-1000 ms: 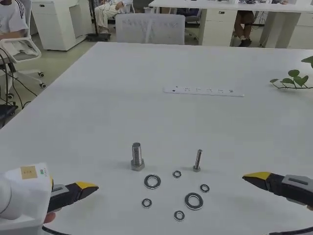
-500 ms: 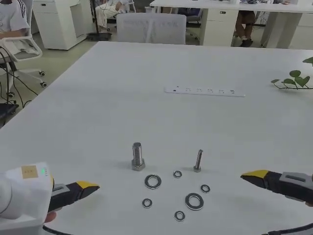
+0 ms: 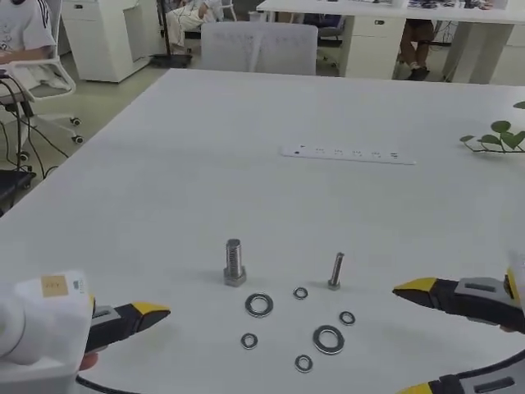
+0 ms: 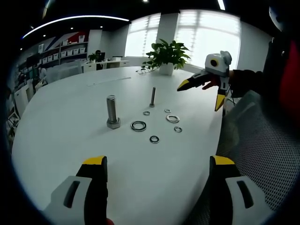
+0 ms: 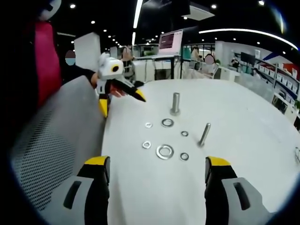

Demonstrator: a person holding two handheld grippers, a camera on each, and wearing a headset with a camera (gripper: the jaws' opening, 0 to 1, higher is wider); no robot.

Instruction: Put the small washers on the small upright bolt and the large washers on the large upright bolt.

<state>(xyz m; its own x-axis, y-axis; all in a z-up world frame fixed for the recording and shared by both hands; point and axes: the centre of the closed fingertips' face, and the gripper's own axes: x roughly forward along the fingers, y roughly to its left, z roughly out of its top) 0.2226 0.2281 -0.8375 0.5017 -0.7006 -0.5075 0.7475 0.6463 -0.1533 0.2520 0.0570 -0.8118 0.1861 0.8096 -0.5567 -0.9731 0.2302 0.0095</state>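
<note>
Loose washers (image 3: 259, 305) on table (image 3: 205, 164), large bolt (image 3: 234, 263) and small bolt (image 3: 336, 271) upright beside

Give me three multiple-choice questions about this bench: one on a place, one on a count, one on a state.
1. In the head view, where does the large bolt stand relative to the small bolt?
A) to its left
B) to its right
C) lying across it

2. How many washers lie on the table?
A) three
B) six
C) nine

3. In what state are the left gripper and the right gripper?
A) both shut
B) each holding a washer
C) both open and empty

Answers:
1 A, the thicker bolt stands upright on the left.
2 B, two large and four small ones lie loose in front of the bolts.
3 C, each gripper view shows its jaws wide apart with nothing held.
</note>
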